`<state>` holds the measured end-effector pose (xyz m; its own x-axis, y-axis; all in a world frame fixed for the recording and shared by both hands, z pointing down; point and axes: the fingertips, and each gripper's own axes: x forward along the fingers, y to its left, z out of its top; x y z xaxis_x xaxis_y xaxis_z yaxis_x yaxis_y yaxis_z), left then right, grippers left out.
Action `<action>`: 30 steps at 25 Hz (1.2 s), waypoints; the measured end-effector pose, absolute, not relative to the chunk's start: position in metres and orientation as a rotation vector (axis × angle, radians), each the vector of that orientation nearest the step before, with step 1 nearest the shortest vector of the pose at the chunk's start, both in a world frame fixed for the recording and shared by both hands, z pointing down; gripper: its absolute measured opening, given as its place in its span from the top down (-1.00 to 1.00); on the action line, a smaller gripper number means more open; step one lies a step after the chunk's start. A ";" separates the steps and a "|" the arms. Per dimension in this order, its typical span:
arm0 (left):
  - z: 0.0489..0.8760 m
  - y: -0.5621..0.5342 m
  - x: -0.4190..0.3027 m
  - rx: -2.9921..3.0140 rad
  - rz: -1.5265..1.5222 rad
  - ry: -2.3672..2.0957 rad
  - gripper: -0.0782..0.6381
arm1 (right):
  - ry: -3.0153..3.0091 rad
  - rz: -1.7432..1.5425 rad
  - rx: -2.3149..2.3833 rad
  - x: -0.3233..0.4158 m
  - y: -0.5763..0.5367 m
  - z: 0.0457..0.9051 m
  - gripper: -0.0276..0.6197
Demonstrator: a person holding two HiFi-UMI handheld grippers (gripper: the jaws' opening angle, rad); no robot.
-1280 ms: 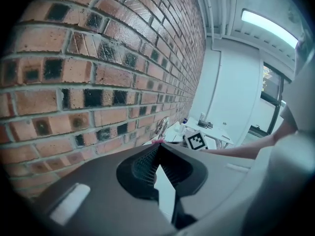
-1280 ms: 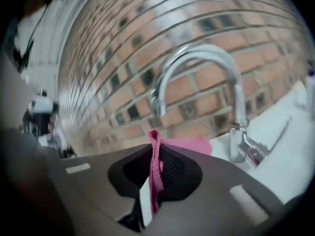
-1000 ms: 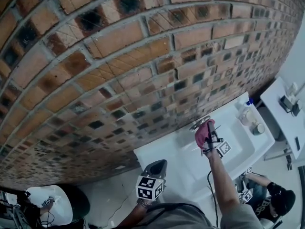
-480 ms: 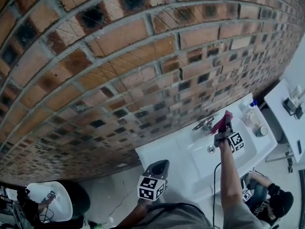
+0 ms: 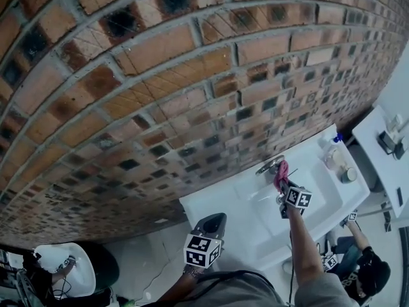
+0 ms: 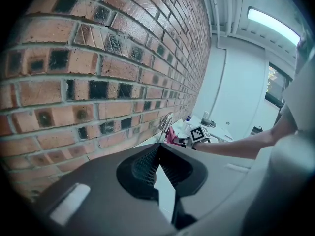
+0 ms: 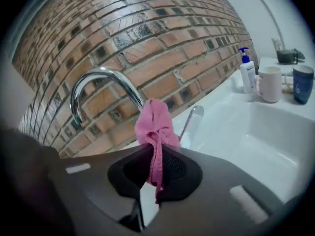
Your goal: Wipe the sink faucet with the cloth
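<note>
A chrome faucet (image 5: 271, 165) rises from the back of a white sink (image 5: 223, 206) against the brick wall. In the right gripper view its curved spout (image 7: 97, 76) arches to the upper left, and a slim lever (image 7: 191, 120) stands just behind the cloth. My right gripper (image 5: 282, 185) is shut on a bunched pink cloth (image 7: 154, 127), which it holds just in front of the faucet and below it (image 5: 280, 173). Whether the cloth touches the faucet I cannot tell. My left gripper (image 5: 213, 223) hangs shut and empty at the sink's near left, away from the faucet (image 6: 166, 122).
A soap bottle (image 7: 247, 73) and two mugs (image 7: 268, 84) stand on the sink's right rim. A white side table (image 5: 382, 147) is further right. Another person (image 5: 367, 270) crouches at the lower right. A brick wall (image 5: 160, 75) fills the view behind the sink.
My right gripper swung the cloth from under the faucet out to its right, then back in close below the spout. The left gripper stayed put.
</note>
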<state>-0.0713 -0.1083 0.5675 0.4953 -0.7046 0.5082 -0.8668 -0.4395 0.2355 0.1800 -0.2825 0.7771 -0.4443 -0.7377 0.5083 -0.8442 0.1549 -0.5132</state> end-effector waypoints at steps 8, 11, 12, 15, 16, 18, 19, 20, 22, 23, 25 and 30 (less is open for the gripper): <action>0.567 -0.103 -0.074 2.274 0.466 -1.303 0.73 | -2.133 1.044 2.100 0.286 -0.280 0.739 0.85; 0.566 -0.099 -0.072 2.277 0.469 -1.304 0.73 | -2.103 1.184 2.031 0.271 -0.281 0.766 0.85; 0.565 -0.097 -0.071 2.282 0.470 -1.303 0.73 | -2.120 1.221 1.951 0.254 -0.279 0.774 0.85; 0.562 -0.091 -0.067 2.288 0.473 -1.308 0.73 | -2.251 1.243 1.693 0.190 -0.272 0.777 0.85; 0.561 -0.089 -0.067 2.285 0.475 -1.315 0.73 | -2.310 1.229 1.626 0.169 -0.269 0.771 0.85; 0.560 -0.084 -0.069 2.276 0.475 -1.327 0.73 | -2.430 1.183 1.530 0.134 -0.259 0.748 0.85; 0.559 -0.082 -0.069 2.272 0.473 -1.332 0.73 | -2.489 1.158 1.501 0.121 -0.254 0.731 0.85; 0.559 -0.079 -0.069 2.269 0.470 -1.338 0.73 | -2.550 1.138 1.481 0.110 -0.247 0.713 0.85; 0.559 -0.072 -0.068 2.259 0.470 -1.350 0.73 | -2.673 1.122 1.444 0.093 -0.228 0.674 0.85; 0.562 -0.065 -0.067 2.251 0.475 -1.351 0.73 | -2.722 1.124 1.431 0.087 -0.213 0.656 0.85; 0.572 -0.051 -0.064 2.231 0.489 -1.339 0.73 | -2.790 1.129 1.412 0.079 -0.180 0.624 0.85; 0.584 -0.020 -0.055 2.242 0.497 -1.274 0.73 | -2.817 1.132 1.354 0.050 -0.094 0.578 0.84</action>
